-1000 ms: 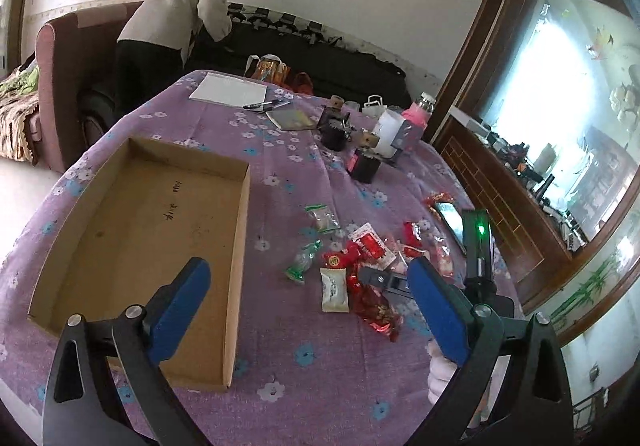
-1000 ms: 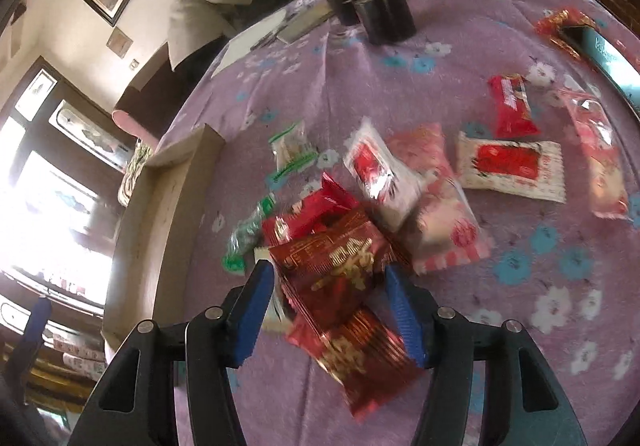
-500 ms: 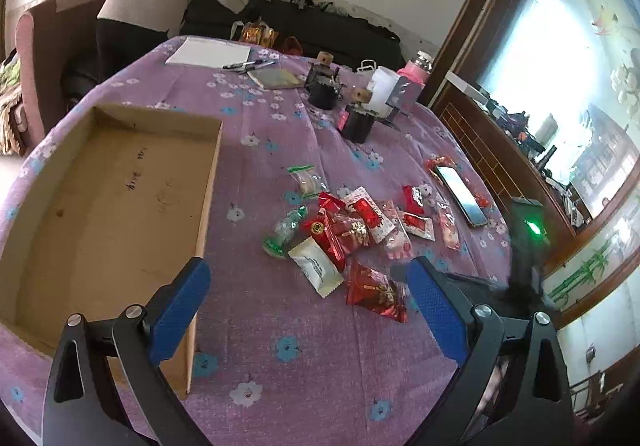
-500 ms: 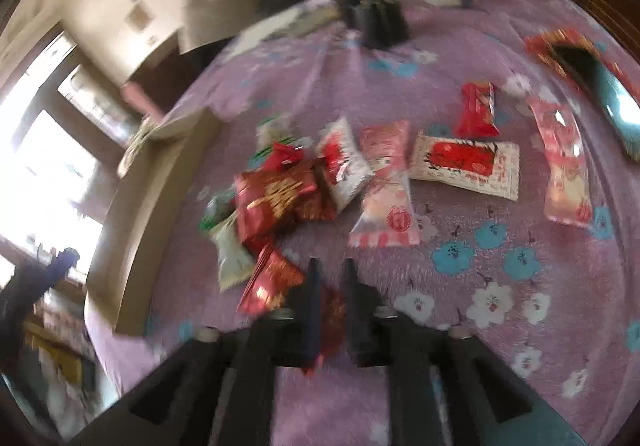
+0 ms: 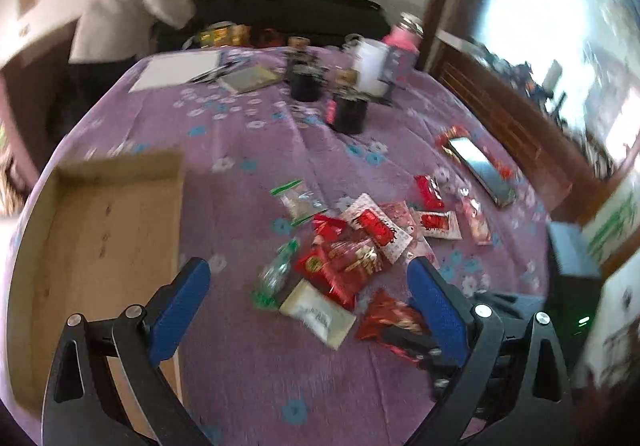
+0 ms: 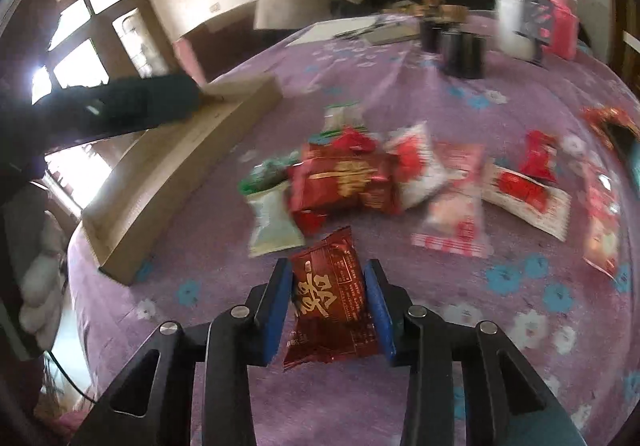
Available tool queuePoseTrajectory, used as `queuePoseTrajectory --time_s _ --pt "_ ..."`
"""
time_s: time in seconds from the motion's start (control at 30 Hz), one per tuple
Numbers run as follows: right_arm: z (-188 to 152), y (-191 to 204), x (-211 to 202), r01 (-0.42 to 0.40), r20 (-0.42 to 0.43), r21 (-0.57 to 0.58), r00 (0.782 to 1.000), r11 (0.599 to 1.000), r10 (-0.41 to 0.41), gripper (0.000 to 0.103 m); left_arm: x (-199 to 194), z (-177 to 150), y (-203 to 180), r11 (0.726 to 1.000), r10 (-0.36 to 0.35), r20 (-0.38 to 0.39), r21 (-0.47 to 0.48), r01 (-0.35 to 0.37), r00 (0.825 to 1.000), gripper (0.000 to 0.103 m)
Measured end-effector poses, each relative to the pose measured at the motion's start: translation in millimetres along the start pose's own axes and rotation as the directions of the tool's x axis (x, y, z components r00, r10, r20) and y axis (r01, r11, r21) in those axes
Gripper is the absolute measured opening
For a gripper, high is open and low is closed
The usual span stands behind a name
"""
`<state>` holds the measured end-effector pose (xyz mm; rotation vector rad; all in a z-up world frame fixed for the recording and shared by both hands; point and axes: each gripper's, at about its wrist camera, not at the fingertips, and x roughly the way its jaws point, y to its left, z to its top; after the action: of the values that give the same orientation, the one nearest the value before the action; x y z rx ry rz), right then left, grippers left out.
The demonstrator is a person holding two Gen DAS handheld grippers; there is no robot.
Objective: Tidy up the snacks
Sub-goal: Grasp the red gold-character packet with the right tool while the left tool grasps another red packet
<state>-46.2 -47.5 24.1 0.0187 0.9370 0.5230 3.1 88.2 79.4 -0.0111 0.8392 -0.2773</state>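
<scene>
Right gripper [image 6: 327, 312], blue fingers easing apart, pads pressing a dark red foil snack packet [image 6: 330, 310], long axis toward twelve o'clock. Left gripper [image 5: 308, 306] spread wide, empty. Beyond: snack pile [image 6: 360, 182]; shallow cardboard box [image 6: 176, 174] at ten o'clock on the purple-clothed table [image 6: 400, 86].

A person in a pale jacket [image 5: 132, 6] bends over the dark sofa [image 5: 280, 14] at the far side. On the purple flowered cloth [image 5: 248, 366] lie a white sheet [image 5: 176, 72], black cups [image 5: 350, 112] and, right, a phone [image 5: 480, 168] (screen up).
</scene>
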Motion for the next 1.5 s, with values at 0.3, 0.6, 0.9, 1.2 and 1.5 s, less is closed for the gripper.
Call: queuePoseTrajectory --time_s 0.3,0.6,0.9,1.2,1.5 --pt "-4.8 -64.0 -19.2 -0.003 0.036 0.236 0.999 0.972 -0.006 0.037 52.8 4.8 -52.8 0.923 0.022 -0.011 0.384 -0.016 1.0 0.099" --pt "-1.5 -74.6 -19.2 -0.02 0.046 0.267 0.999 0.963 0.008 0.031 78.8 -7.3 -60.2 0.899 0.061 -0.126 0.438 0.001 0.99 0.034" --pt "-1.6 -54.0 -13.8 -0.007 0.019 0.178 1.0 0.984 0.004 0.05 57.4 -15.5 -59.5 0.926 0.022 -0.119 0.376 0.024 0.993 0.006" --pt "-4.8 -30.0 -10.7 0.101 0.012 0.072 0.995 0.992 -0.102 0.04 49.7 -11.4 -58.6 0.933 0.025 -0.053 0.359 -0.005 0.998 0.073" --pt "-5.3 -37.3 -14.6 0.12 0.017 0.11 0.992 0.987 -0.122 0.039 81.7 -13.4 -70.2 0.903 0.085 -0.118 0.428 -0.027 0.989 0.068"
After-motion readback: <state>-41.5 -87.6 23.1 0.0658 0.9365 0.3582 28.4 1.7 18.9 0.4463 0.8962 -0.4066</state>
